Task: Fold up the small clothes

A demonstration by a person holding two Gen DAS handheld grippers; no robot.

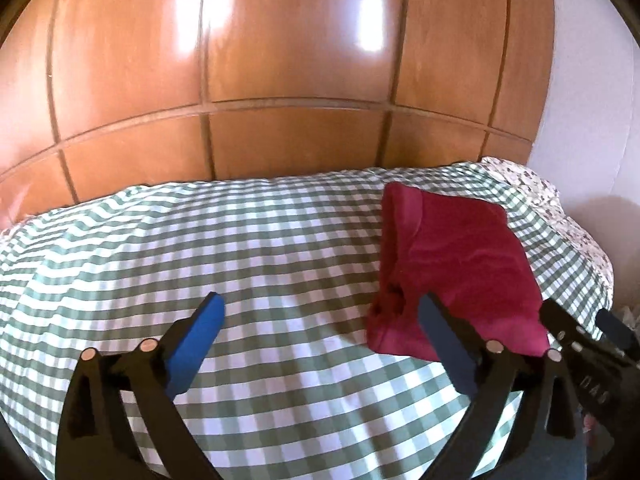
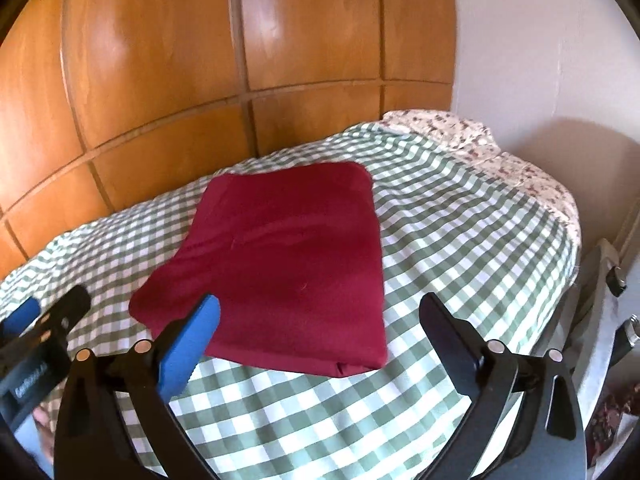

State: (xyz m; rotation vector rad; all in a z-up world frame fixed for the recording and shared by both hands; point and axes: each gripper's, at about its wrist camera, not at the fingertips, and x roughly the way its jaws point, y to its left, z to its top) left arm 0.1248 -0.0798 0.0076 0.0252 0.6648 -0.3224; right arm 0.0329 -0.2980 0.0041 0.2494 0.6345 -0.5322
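Both tongs (image 1: 320, 312) (image 2: 320, 312) wide, tilted dwn, empty.

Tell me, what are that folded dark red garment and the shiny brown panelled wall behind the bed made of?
The folded dark red garment looks like soft matte knit fabric, perhaps cotton: it creases gently and gives no shine. The shiny brown panelled wall looks like varnished wood or wood laminate: grain-like streaks, bright window glare, grooved joints.
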